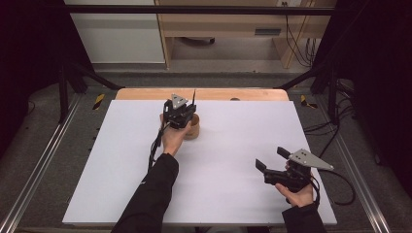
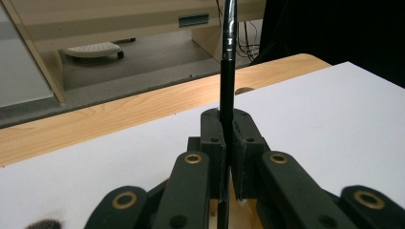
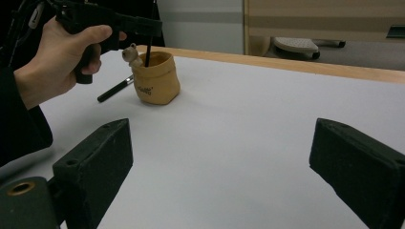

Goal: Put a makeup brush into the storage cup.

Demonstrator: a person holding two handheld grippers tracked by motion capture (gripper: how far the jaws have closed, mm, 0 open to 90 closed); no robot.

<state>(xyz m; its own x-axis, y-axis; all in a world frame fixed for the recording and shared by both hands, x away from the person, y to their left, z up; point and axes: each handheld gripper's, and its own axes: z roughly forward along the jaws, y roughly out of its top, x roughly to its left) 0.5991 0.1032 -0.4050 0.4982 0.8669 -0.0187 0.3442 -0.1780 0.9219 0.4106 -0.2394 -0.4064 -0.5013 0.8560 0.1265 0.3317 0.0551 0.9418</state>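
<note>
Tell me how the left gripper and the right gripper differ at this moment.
The left gripper is shut on a thin black brush; the right gripper stands wide open and empty. The left gripper hangs over the tan holder, pointing down in the high view; the right gripper lies low and level, apart from the holder, near the table's front right. Both are black, hand-held and topped by a grey plate.
</note>
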